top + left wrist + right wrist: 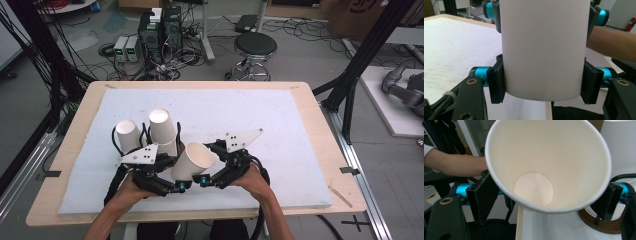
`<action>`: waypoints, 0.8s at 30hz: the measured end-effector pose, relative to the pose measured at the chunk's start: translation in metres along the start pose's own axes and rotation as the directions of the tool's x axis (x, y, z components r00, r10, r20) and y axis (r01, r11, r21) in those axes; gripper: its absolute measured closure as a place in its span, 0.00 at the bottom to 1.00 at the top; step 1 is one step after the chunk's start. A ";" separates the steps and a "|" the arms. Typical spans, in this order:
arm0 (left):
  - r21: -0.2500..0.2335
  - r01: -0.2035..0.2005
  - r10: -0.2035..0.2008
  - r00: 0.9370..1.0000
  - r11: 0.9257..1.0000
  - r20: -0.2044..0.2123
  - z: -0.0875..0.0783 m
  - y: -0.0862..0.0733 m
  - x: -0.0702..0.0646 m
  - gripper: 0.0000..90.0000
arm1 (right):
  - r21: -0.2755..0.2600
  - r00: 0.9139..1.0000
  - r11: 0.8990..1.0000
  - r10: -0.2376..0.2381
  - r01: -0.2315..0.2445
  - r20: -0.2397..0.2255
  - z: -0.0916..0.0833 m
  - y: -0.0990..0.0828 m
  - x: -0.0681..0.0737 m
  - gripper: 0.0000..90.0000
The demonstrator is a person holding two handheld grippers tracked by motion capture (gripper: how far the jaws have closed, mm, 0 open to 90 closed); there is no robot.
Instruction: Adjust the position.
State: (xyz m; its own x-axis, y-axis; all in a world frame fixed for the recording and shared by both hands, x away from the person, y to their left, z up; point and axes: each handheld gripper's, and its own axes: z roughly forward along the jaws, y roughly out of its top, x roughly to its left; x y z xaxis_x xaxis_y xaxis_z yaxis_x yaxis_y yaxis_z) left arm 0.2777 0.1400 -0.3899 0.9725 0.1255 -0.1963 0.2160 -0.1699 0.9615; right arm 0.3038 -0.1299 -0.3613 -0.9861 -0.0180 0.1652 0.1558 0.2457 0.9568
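A white paper cup (pixel 193 161) hangs tilted above the front of the white foam board (pixel 260 115), its open mouth toward the right gripper. My left gripper (pixel 179 184) is shut on the cup's lower wall (pixel 543 50), one pad (pixel 496 83) pressing on each side. My right gripper (pixel 206 176) faces it from the other side, and its pads (pixel 485 195) press against the cup (pixel 534 187) just below the rim. The right gripper view looks straight into the cup's empty inside.
Two upturned white cups (pixel 127 134) (pixel 162 125) stand just behind the left gripper; one is a stack (pixel 621 152) on a brown base (pixel 599 223). The wooden table (pixel 320 150) edges the board. A stool (pixel 255 47) and electronics stand on the floor beyond.
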 end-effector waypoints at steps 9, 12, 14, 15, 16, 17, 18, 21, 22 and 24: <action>0.003 -0.004 0.004 1.000 1.000 0.013 0.005 -0.001 -0.001 0.39 | -0.032 1.000 0.999 0.000 -0.001 -0.015 0.000 0.001 0.000 0.22; 0.004 -0.011 0.011 1.000 1.000 0.023 0.006 -0.002 -0.002 0.39 | -0.038 1.000 0.999 -0.002 0.001 -0.025 0.000 0.001 0.000 0.27; 0.006 -0.013 0.013 1.000 1.000 0.025 0.007 -0.001 -0.002 0.39 | -0.041 1.000 0.999 -0.010 0.009 -0.023 0.000 0.001 0.000 0.28; 0.006 -0.016 0.016 1.000 1.000 0.022 0.007 -0.001 -0.002 0.39 | -0.039 1.000 0.999 -0.009 0.008 -0.025 0.000 0.001 0.000 0.29; 0.008 -0.015 0.015 1.000 1.000 0.025 0.007 -0.002 -0.002 0.39 | -0.039 1.000 0.999 -0.014 0.013 -0.023 0.000 0.001 0.000 0.30; 0.010 -0.020 0.019 0.999 1.000 0.025 0.008 -0.002 -0.002 0.39 | -0.038 1.000 0.999 -0.015 0.014 -0.024 0.000 0.001 0.000 0.30; 0.013 -0.020 0.020 1.000 1.000 0.023 0.008 -0.002 -0.002 0.39 | -0.037 1.000 0.999 -0.017 0.016 -0.023 0.000 0.001 0.000 0.30; 0.020 -0.020 0.020 1.000 1.000 0.022 0.008 -0.002 -0.002 0.39 | -0.025 1.000 0.999 -0.020 0.020 -0.022 0.000 0.001 0.001 0.31; 0.021 -0.022 0.021 1.000 1.000 0.022 0.008 -0.002 -0.002 0.39 | -0.024 1.000 0.999 -0.022 0.022 -0.021 0.000 0.001 0.001 0.31; 0.023 -0.023 0.022 1.000 0.999 0.022 0.008 -0.002 -0.002 0.39 | -0.024 1.000 0.999 -0.022 0.021 -0.020 0.000 0.001 0.001 0.31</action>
State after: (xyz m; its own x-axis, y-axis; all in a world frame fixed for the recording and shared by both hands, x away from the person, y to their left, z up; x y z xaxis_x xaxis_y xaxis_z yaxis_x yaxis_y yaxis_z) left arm 0.2756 0.1325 -0.3927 0.9787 0.1005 -0.1787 0.1956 -0.1954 0.9610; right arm 0.3032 -0.1299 -0.3599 -0.9879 -0.0432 0.1490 0.1359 0.2216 0.9656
